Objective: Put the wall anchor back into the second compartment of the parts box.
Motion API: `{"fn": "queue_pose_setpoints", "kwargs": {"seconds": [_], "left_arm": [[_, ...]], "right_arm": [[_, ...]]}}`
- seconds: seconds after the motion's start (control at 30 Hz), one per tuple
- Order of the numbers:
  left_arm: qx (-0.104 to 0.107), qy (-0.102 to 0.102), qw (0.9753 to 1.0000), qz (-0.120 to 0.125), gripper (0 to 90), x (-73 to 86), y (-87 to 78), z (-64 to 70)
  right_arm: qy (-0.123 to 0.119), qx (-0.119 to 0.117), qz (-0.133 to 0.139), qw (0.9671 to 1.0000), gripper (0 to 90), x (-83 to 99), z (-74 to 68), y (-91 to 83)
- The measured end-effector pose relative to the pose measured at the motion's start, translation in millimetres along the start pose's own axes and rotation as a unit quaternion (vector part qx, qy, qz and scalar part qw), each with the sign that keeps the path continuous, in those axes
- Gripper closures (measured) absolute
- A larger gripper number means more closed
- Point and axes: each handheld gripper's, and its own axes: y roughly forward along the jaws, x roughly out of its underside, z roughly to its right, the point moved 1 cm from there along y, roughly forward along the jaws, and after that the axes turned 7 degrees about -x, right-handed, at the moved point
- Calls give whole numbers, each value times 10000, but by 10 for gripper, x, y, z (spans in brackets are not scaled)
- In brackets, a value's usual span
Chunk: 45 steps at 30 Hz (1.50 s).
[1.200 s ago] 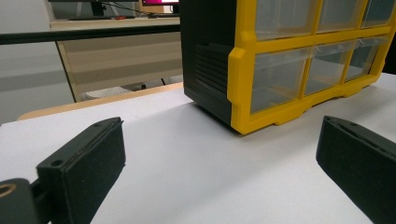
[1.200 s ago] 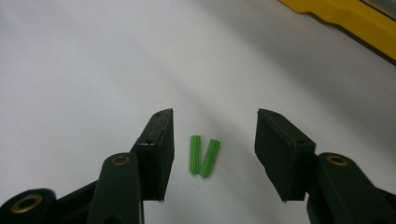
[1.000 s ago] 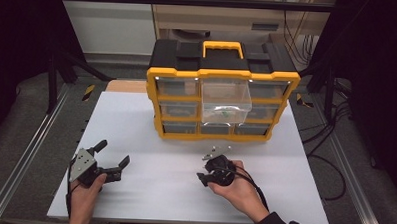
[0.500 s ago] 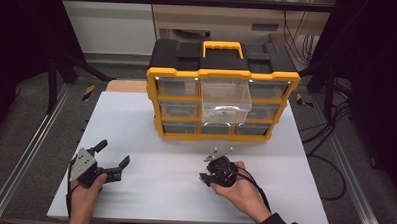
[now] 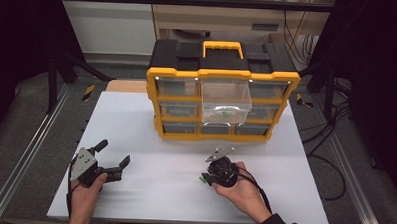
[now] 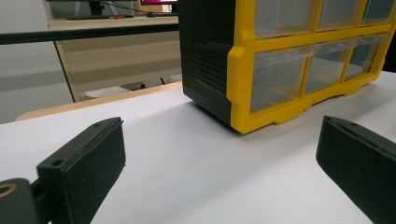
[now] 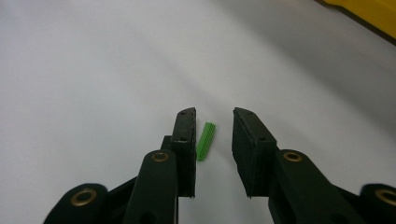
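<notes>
left gripper [image 5: 112,160]: black, grey plate | right gripper [image 7: 212,127]: black, brass rivets, black cable

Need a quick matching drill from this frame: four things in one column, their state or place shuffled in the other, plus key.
Things:
1. green ribbed piece
2. left gripper
3. top middle drawer
4. right gripper

States or places:
A. pulled out of the organizer
B. lies on the white table between two jaws
C. jaws spread wide, nothing between them
D. jaws part open around a small piece, not touching it

Pairs: 1-B, 2-C, 3-A, 4-D
</notes>
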Motion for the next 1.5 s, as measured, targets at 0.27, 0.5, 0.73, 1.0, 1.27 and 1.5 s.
{"fn": "queue_pose_setpoints", "kwargs": {"seconds": [0.27,0.5,0.73,1.0,1.27,1.5], "left_arm": [[-5,-6,10000,18,11,-5,-10,0],[-5,-1,10000,5,11,-3,-10,0],[2,-8,10000,0,11,0,-11,0],[4,-6,10000,7,11,-2,-11,1],[13,7,10000,-1,12,-1,-8,5],[15,6,10000,3,11,-2,-9,6]], "right_arm": [[-65,2,23,10000,728,28,9,20],[150,-14,27,9999,742,37,8,50],[122,-20,-20,9999,751,51,11,85],[160,-23,-16,9999,760,41,34,112],[162,-43,3,9999,761,32,25,130],[158,-32,-5,9999,763,26,24,163]]}}
